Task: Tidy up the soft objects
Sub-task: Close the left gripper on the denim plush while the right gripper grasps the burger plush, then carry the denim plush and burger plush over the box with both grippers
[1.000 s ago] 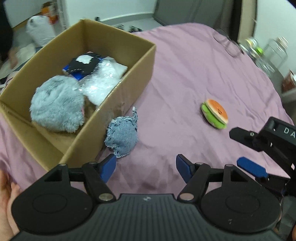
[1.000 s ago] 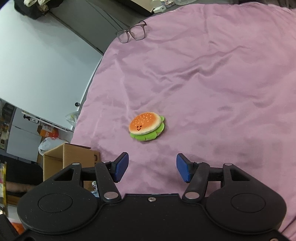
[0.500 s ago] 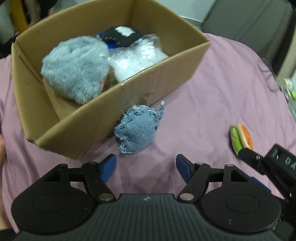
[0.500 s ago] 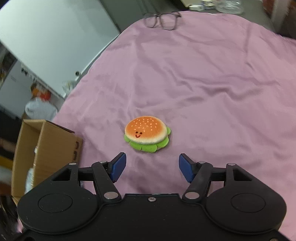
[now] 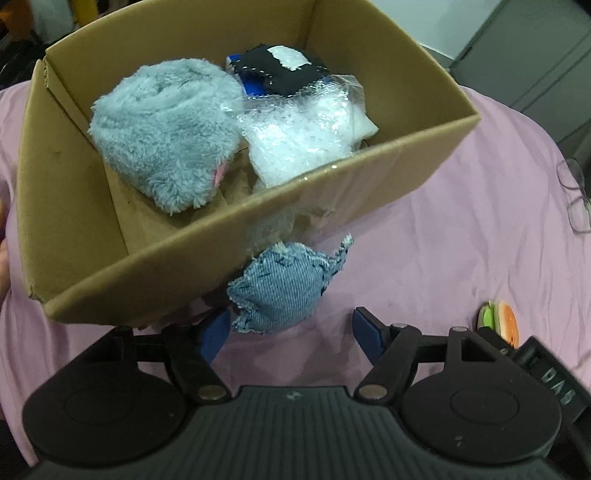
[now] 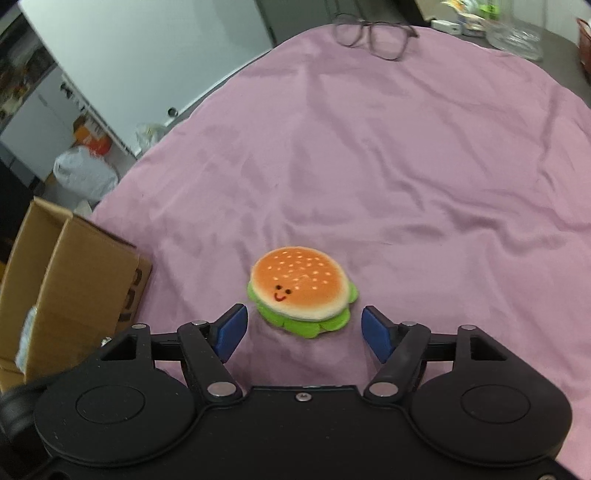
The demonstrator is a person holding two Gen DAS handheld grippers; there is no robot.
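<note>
A denim pouch (image 5: 280,291) lies on the pink cloth against the near wall of a cardboard box (image 5: 332,192). My left gripper (image 5: 291,332) is open, its fingertips just short of the pouch. The box holds a grey fluffy plush (image 5: 162,133), a clear plastic bag (image 5: 303,136) and a black and white fabric piece (image 5: 280,66). A burger plush (image 6: 301,290) lies on the cloth in the right wrist view. My right gripper (image 6: 303,328) is open, its fingertips on either side of the burger's near edge. The burger also shows in the left wrist view (image 5: 500,323).
A pair of glasses (image 6: 373,33) lies at the far edge of the pink cloth (image 6: 406,166). The cardboard box (image 6: 66,273) stands left of the burger. Glass jars (image 6: 513,33) stand beyond the cloth at the far right.
My left gripper has come closer to the denim pouch and the box. My right gripper has come closer to the burger plush, which now sits between its fingertips. Both stay open.
</note>
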